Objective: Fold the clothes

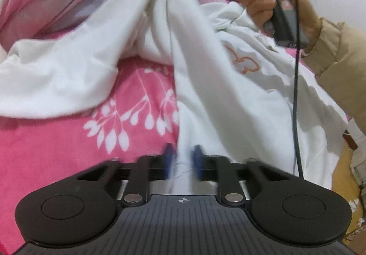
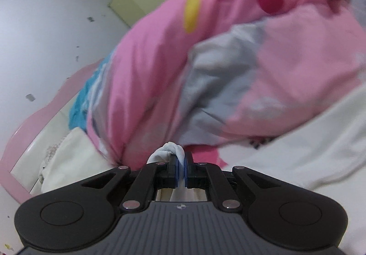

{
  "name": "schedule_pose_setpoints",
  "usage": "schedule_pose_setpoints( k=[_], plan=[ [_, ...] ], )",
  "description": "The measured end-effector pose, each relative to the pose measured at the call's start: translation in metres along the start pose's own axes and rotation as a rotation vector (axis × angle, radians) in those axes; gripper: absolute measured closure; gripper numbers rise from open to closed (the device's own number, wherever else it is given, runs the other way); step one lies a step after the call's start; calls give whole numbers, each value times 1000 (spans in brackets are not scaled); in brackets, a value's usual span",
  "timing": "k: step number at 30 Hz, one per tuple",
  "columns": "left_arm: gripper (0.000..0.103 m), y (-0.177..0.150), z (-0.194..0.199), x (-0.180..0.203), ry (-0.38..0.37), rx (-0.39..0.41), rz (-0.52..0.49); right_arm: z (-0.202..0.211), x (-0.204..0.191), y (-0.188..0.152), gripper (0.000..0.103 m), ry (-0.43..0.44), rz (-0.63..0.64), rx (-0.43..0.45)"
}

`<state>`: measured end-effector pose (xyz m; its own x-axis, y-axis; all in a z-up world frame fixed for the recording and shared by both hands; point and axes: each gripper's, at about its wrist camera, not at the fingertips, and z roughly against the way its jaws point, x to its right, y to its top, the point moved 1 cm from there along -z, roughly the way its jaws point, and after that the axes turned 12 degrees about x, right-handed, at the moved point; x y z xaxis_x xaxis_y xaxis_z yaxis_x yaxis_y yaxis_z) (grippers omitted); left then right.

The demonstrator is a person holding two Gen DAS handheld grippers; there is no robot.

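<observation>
Currently I have both ends of the white cotton garment (image 1: 217,95) pinched. My left gripper (image 1: 183,161) has its blue pads closed on a fold of the near edge, though that view is motion-blurred so the contact line is soft. My right gripper (image 2: 182,163) is clamped on a bunched white corner and held up off the bed, gripped by a hand (image 1: 263,1) in a beige sleeve (image 1: 338,56). Long axis of the stretched cloth runs from near centre up and away toward the right gripper; the rest sags onto the pink bedsheet with white leaf print (image 1: 68,140). No readable text, only an orange outline motif (image 1: 244,60) on the cloth. A pink and grey quilt (image 2: 251,60) crowds the far side; free sheet lies left of the garment.
</observation>
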<state>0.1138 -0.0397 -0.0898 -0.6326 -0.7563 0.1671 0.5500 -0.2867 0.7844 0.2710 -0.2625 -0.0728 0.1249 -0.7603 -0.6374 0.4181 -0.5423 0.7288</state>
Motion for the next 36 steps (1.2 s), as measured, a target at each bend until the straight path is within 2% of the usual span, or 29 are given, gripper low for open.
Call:
schedule_pose_setpoints(
  k=[6, 11, 15, 19, 22, 25, 29, 30, 31, 34, 36],
  plan=[
    [98, -1, 38, 11, 97, 147, -3, 2, -5, -2, 99, 32, 24, -9],
    [98, -15, 86, 8, 101, 211, 109, -2, -34, -7, 99, 108, 88, -22],
    [98, -33, 114, 6, 26, 215, 217, -16, -66, -29, 99, 195, 148, -62],
    [98, -53, 121, -3, -19, 198, 322, -41, -92, -68, 99, 223, 208, -147],
    [98, -65, 119, -8, -49, 180, 371, -63, -106, -101, 99, 214, 268, -220],
    [97, -72, 118, -8, -71, 170, 385, -80, -115, -130, 97, 169, 359, -298],
    [93, -74, 119, -15, -79, 185, 434, -90, -119, -148, 97, 113, 446, -369],
    [91, -75, 120, -17, -80, 189, 442, -88, -119, -147, 93, 112, 446, -373],
    [89, -75, 122, -18, -80, 192, 451, -85, -119, -143, 85, 114, 433, -378],
    [70, -76, 124, -21, -60, 206, 455, -74, -118, -130, 61, 126, 379, -381],
    [63, -77, 127, -22, -46, 216, 455, -60, -115, -119, 60, 127, 365, -362]
  ],
)
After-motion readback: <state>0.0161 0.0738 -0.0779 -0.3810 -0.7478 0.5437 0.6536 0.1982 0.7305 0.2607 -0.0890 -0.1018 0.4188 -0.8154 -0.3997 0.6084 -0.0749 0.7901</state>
